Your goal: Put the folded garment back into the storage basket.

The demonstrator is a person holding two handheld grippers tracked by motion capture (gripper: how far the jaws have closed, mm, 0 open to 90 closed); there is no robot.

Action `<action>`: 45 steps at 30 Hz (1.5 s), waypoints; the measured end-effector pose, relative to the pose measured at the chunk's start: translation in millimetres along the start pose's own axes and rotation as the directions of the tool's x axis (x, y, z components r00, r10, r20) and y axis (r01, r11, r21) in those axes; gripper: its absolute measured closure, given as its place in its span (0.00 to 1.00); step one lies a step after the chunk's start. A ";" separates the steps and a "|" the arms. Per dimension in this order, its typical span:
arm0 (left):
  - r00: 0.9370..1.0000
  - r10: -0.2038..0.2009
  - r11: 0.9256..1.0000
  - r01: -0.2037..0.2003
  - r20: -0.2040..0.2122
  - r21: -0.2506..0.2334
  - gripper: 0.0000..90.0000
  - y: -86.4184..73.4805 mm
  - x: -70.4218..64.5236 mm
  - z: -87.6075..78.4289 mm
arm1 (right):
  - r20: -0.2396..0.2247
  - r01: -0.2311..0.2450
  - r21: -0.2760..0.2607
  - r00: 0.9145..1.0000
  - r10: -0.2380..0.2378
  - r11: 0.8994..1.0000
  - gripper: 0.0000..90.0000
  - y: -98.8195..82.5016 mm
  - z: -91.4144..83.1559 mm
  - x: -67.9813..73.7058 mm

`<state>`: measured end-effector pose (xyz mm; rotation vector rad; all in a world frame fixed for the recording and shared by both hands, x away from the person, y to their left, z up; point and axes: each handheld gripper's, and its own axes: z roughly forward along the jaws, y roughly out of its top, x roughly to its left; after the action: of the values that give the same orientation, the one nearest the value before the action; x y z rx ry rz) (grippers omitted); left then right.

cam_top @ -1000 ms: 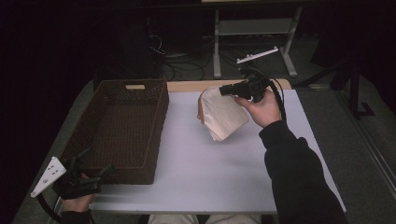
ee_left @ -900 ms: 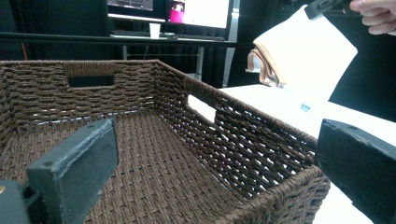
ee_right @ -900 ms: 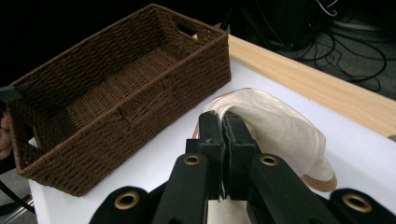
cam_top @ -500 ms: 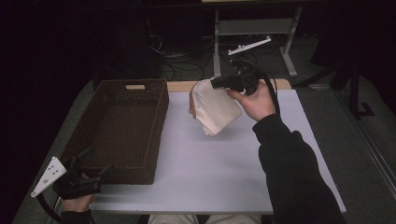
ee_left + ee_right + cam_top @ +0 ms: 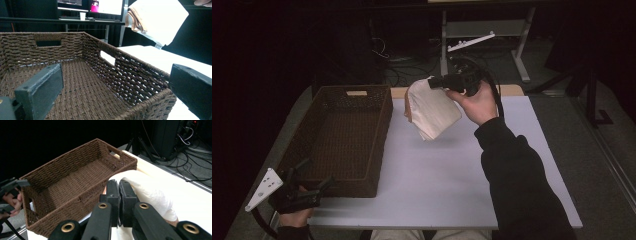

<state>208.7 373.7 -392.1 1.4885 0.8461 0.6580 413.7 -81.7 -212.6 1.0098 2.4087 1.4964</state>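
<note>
- High view: the right gripper (image 5: 435, 82) has lifted the folded towel (image 5: 432, 108) higher. It hangs over the table (image 5: 452, 185), beside the basket (image 5: 343, 140).
- Left gripper view: the left gripper (image 5: 112, 95) waits wide open at the basket's near corner.
- Right gripper view: the jaws pinch the towel tight. Carry it over the basket wall before lowering.

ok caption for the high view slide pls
Right gripper lifts a folded white towel beside the empty wicker basket.
</note>
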 end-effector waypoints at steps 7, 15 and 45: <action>1.000 0.000 1.000 0.000 -0.001 0.000 0.00 0.0 0.2 -0.1 | -0.013 0.009 -0.012 1.000 -0.009 1.000 0.96 6.6 3.3 5.1; 1.000 -0.001 1.000 0.001 -0.001 0.000 0.00 0.0 0.1 -0.2 | -0.032 0.016 -0.034 0.999 -0.017 0.999 0.96 16.7 6.0 12.7; 1.000 -0.002 1.000 0.002 0.004 0.001 0.00 0.0 0.4 0.1 | -0.097 0.038 -0.068 0.994 -0.045 0.997 0.96 54.5 29.0 34.8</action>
<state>209.0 373.9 -392.2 1.4891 0.8444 0.6531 425.2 -23.7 -173.6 0.8867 2.4121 1.6365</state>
